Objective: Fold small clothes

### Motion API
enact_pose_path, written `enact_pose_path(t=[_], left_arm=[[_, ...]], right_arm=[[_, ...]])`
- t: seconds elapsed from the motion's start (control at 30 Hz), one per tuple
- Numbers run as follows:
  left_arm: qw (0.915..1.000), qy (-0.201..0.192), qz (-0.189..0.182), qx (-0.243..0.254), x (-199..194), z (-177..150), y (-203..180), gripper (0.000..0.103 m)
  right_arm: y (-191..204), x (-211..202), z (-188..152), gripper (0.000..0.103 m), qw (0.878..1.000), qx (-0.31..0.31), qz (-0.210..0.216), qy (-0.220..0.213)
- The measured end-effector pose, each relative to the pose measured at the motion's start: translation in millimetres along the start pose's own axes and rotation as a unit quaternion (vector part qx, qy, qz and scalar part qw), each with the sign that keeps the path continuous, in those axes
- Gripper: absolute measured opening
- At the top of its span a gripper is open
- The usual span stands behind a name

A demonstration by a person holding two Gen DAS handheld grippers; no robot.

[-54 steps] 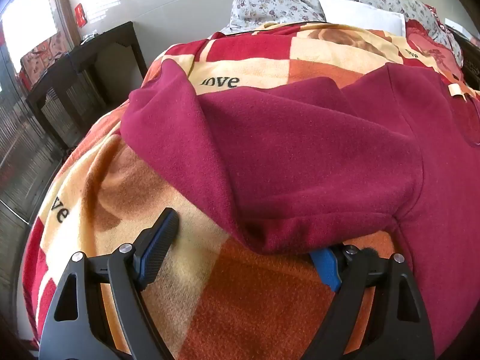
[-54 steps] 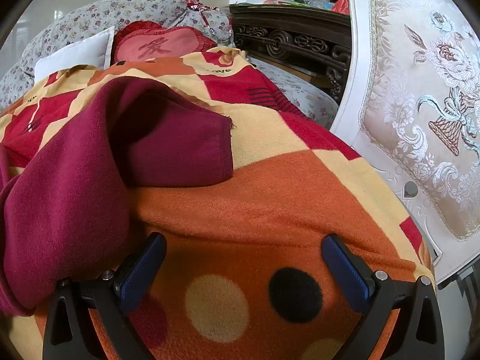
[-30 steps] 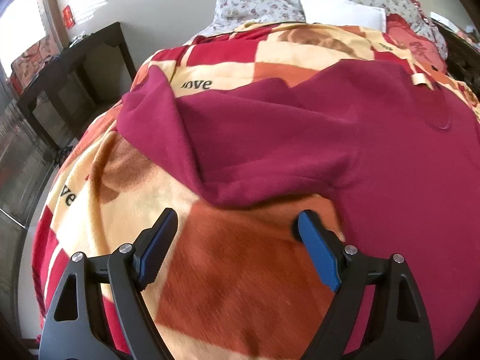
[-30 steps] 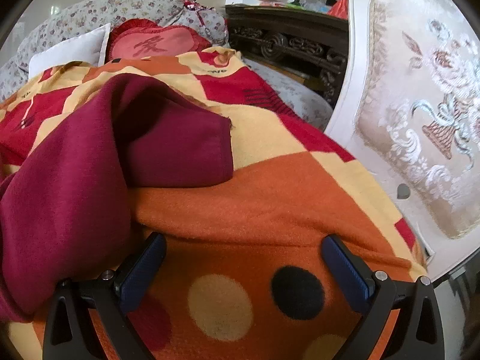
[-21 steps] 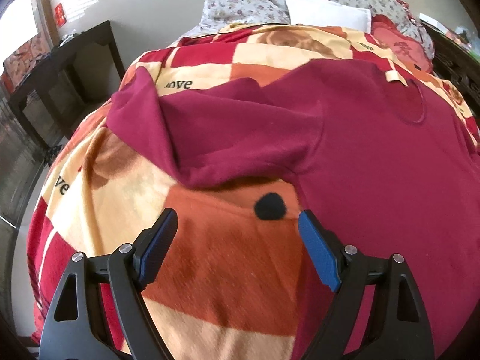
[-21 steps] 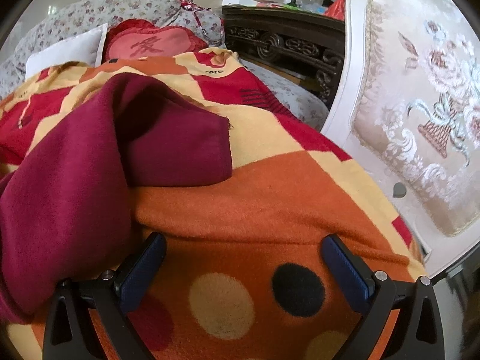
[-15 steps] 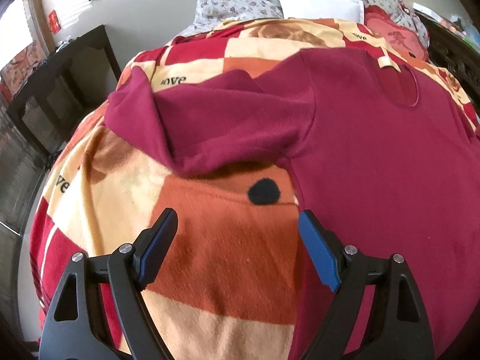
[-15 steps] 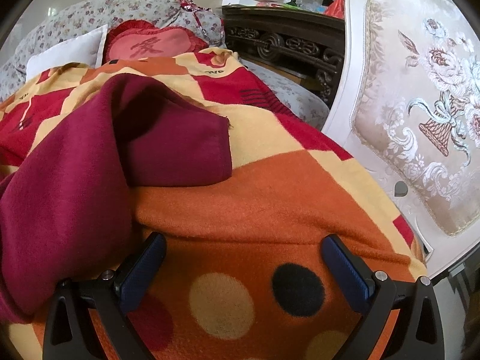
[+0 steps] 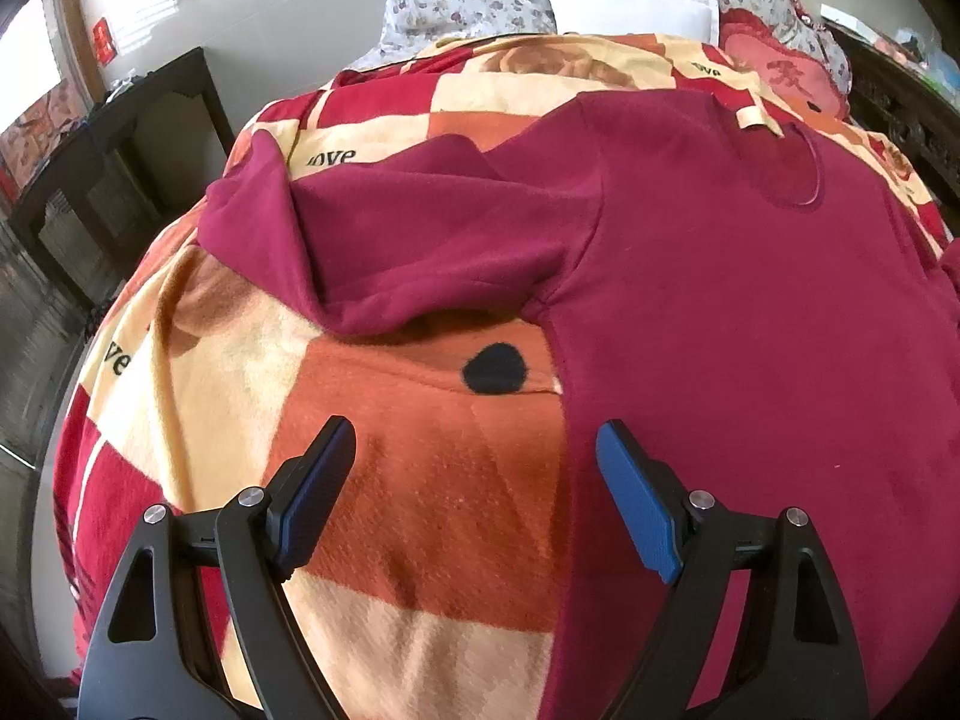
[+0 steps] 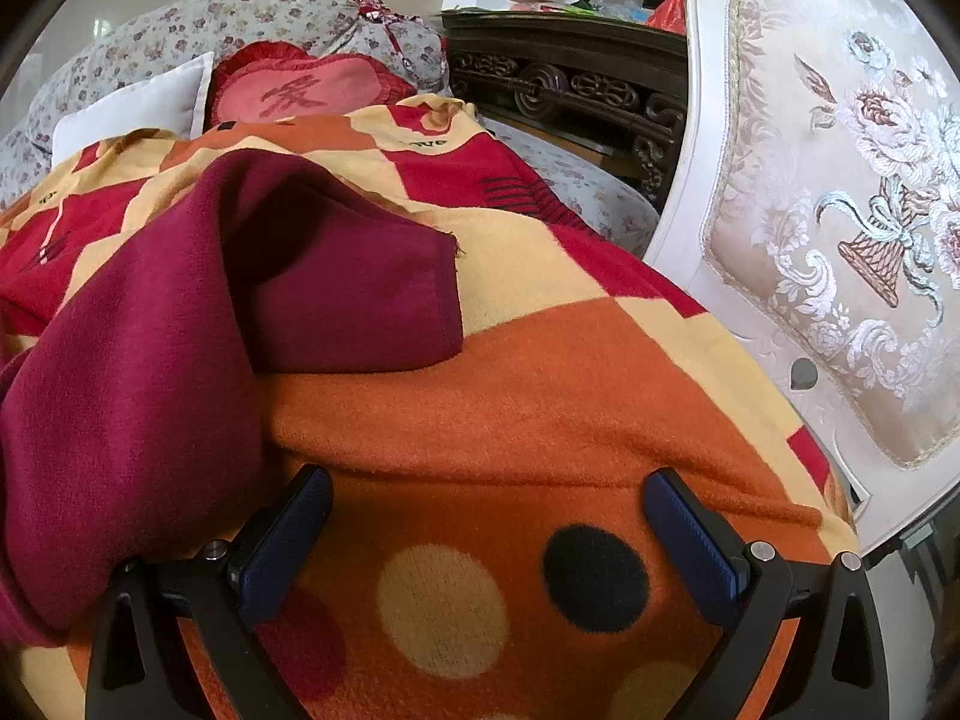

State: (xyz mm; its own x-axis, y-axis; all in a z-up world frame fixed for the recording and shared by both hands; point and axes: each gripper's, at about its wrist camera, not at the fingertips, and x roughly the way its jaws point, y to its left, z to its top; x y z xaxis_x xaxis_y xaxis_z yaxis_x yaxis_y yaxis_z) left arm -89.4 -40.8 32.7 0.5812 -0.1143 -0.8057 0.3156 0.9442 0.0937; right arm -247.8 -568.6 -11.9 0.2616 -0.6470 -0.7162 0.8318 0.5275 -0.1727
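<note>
- Fleece is what the dark red top (image 9: 720, 312) looks like: thick, fuzzy and soft. It lies flat on the blanket (image 9: 420, 480) with the orange, red and cream squares, which covers the bed.
- Body of the top is spread out, with the neck hole at the far end. One sleeve (image 9: 390, 240) is bent and bunched up, out to the left side in the left camera view.
- Other sleeve (image 10: 348, 300) shows in the right camera view. It lies on the blanket with its cuff end pointing toward the white chair (image 10: 840, 240).
- Left gripper (image 9: 474, 492) hangs over the blanket, close to the side edge of the top. Its fingers are spread wide and hold nothing.
- Right gripper (image 10: 486, 534) is low over the dotted part of the blanket. Its fingers are spread wide too, with nothing between them. The red cloth lies right beside its left finger; I cannot tell if they touch.
- I think the top is light and floppy. It will bend and sag when lifted, and it will not break.
- Fuzzy cloth on a fuzzy blanket may cling and drag, so lifting looks better than sliding. The blanket could get pinched too.
- Good places to hold, I think: the cuff of a sleeve, or the side edge near the bottom hem. Pinch only one edge of the red cloth, close to the end.
</note>
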Motion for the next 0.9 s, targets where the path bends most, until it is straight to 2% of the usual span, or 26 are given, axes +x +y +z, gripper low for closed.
enact_pose_path(t=[0.07, 0.2, 0.43, 0.57, 0.73, 0.83, 0.9], left_arm=[[1.0000, -0.006, -0.003, 0.002, -7, 0, -1, 0.083], [0.9997, -0.021, -0.009, 0.007, -21, 2, -2, 0.083], [0.9987, -0.038, -0.033, 0.002, -42, 5, -8, 0.083], [0.9967, -0.050, -0.064, 0.002, -56, 7, -21, 0.083], [0.9937, -0.063, -0.089, 0.026, -72, 9, -42, 0.083], [0.9916, -0.077, -0.096, 0.040, -84, 10, -49, 0.083], [0.9907, -0.081, -0.100, 0.044, -89, 10, -51, 0.083]], right_arm=[[-1, -2, 2, 0.103, 1.000, -0.003, 0.005, 0.015], [-18, -26, 1, 0.096, 0.997, -0.010, 0.073, 0.018], [-89, -121, 15, 0.096, 0.991, -0.010, 0.129, -0.017], [-112, -181, 28, 0.096, 0.991, -0.061, 0.116, -0.041], [-131, -257, 40, 0.096, 0.988, -0.103, 0.101, -0.059], [-130, -290, 45, 0.096, 0.986, -0.121, 0.100, -0.066], [-120, -303, 44, 0.096, 0.983, -0.127, 0.117, -0.067]])
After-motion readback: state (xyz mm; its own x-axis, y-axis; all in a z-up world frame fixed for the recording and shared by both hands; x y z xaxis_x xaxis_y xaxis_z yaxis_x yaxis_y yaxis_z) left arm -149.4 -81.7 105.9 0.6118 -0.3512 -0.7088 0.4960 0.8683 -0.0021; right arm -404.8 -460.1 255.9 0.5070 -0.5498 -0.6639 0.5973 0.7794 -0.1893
